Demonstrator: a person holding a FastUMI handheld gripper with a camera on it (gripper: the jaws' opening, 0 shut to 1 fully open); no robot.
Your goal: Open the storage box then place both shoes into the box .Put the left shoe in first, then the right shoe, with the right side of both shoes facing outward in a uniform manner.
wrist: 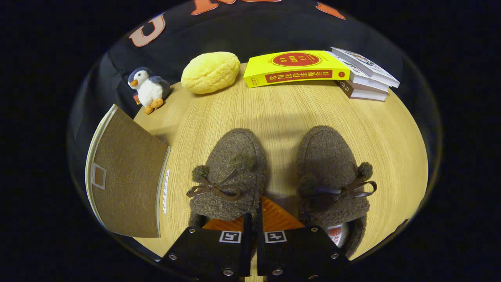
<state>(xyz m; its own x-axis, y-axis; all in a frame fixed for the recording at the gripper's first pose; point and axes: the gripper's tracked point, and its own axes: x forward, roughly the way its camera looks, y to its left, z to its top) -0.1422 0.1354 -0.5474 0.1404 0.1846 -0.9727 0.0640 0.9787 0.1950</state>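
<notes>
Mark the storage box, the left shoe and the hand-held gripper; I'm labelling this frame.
storage box [125, 184]: gripper view, brown fabric panel.
left shoe [231, 168]: gripper view, fuzzy upper.
hand-held gripper [253, 219]: gripper view, narrow gap between its nearly closed fingers.

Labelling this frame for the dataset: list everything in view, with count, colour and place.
shoes: 2, brown fleece with bows and pompoms, side by side on the table just ahead of the fingers, toes pointing away.
storage box: 1, brown fabric, left of the shoes at the table's edge.
penguin toy: 1, white and grey, far left of the table.
bread-shaped toy: 1, yellow, right of the penguin.
yellow book: 1, far side.
stacked books: about 3, pale covers, right of the yellow book.
table: 1, light wood.
gripper: 1, fingers nearly together, reaching the inner heel edge of the left shoe.
</notes>
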